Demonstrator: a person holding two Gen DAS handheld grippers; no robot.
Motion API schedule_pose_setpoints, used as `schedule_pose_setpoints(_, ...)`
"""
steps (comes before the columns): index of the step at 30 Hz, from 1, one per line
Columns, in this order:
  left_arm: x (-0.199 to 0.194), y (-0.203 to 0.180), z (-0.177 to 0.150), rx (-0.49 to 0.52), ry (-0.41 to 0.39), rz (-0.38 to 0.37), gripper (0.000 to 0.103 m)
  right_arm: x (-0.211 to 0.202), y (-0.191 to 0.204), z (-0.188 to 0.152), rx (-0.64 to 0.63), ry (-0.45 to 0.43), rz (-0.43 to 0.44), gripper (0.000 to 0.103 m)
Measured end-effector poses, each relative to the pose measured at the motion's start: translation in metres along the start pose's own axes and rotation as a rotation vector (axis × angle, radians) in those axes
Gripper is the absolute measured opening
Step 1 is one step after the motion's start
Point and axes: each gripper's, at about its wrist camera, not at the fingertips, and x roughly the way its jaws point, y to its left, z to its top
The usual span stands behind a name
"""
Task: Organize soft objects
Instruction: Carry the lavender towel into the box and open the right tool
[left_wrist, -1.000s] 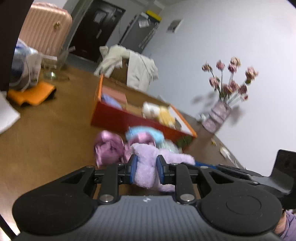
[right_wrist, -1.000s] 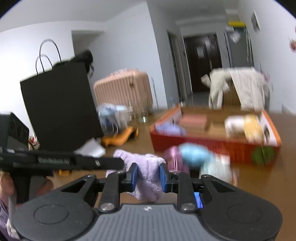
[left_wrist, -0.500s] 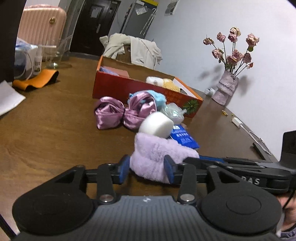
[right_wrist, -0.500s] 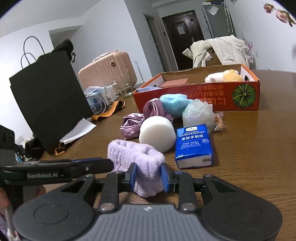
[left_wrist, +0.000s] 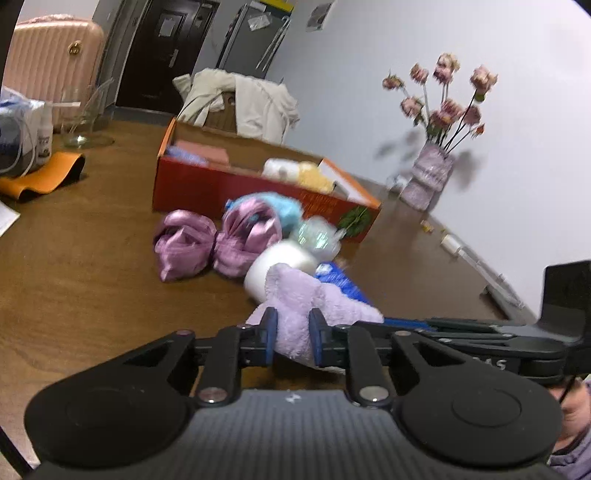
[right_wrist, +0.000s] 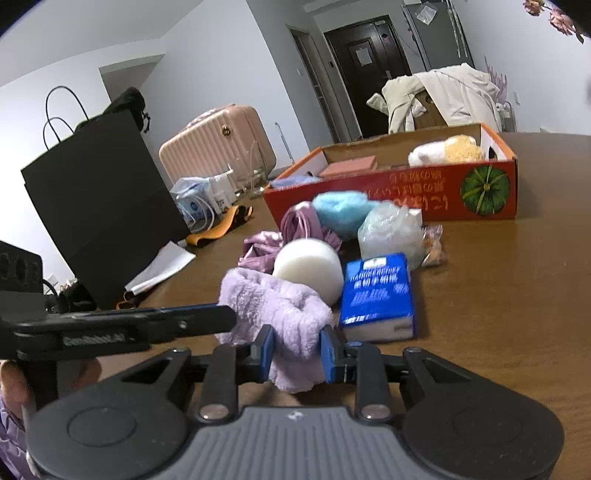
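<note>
Room: white walls, dark door (right_wrist: 365, 70), ribbed pink suitcase (right_wrist: 218, 144). Glossy brown wood table (right_wrist: 498, 295) carries red cardboard box (right_wrist: 406, 192), blue tissue pack (right_wrist: 376, 291), round white sponge (right_wrist: 308, 267). Left gripper (left_wrist: 292, 334) just closed, right gripper (right_wrist: 297, 349) also clamped, both on fluffy lilac towel (right_wrist: 280, 310) just above table.

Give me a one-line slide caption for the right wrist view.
Both grippers pinch a lilac fleece cloth above the wooden table, clutter and red box beyond.

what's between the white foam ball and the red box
In the right wrist view, purple satin bundles, a blue fluffy piece and a clear plastic bag.
</note>
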Motion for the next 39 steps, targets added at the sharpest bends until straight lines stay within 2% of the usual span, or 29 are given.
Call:
schedule_pose_setpoints(8, 0.005, -0.011, 0.054, 0.036, -0.078, -0.05, 0.016, -0.008, -0.016, 0.056, -0.014, -0.107, 0.025, 0.024)
schedule_pose_setpoints(14, 0.046, -0.001, 0.116, 0.049, -0.088, -0.018, 0.014, 0.026, -0.035, 0.119, -0.054, -0.11, 0.026, 0.024)
schedule_pose_setpoints(18, 0.087, 0.023, 0.158, -0.035, -0.051, 0.018, 0.014, 0.07, -0.059, 0.16, -0.007, -0.057, 0.055, 0.024)
schedule_pose_setpoints(22, 0.134, 0.045, 0.19, -0.043, 0.014, 0.086, 0.014, 0.122, -0.08, 0.193, 0.054, 0.02, 0.057, 0.024)
schedule_pose_setpoints(26, 0.179, 0.067, 0.209, -0.088, 0.106, 0.169, 0.014, 0.178, -0.096, 0.215, 0.099, 0.124, 0.014, 0.024)
schedule_pose_setpoints(29, 0.204, 0.077, 0.214, -0.066, 0.164, 0.246, 0.015, 0.215, -0.106, 0.225, 0.14, 0.198, -0.007, 0.024)
schedule_pose_setpoints(31, 0.213, 0.08, 0.213, -0.05, 0.177, 0.287, 0.017, 0.237, -0.111, 0.225, 0.171, 0.255, -0.004, 0.026)
schedule_pose_setpoints(34, 0.213, 0.082, 0.207, -0.025, 0.18, 0.312, 0.035, 0.254, -0.11, 0.222, 0.171, 0.294, -0.034, 0.029)
schedule_pose_setpoints(35, 0.211, 0.082, 0.205, -0.017, 0.175, 0.31, 0.045, 0.256, -0.109, 0.222, 0.173, 0.29, -0.049, 0.03)
schedule_pose_setpoints(36, 0.209, 0.081, 0.205, -0.014, 0.168, 0.313, 0.05, 0.257, -0.109, 0.222, 0.175, 0.282, -0.056, 0.039)
schedule_pose_setpoints(37, 0.206, 0.08, 0.204, -0.008, 0.158, 0.32, 0.05, 0.255, -0.109, 0.22, 0.178, 0.275, -0.056, 0.05)
schedule_pose_setpoints(39, 0.201, 0.076, 0.203, 0.013, 0.157, 0.322, 0.05, 0.251, -0.108, 0.22, 0.178, 0.263, -0.065, 0.054)
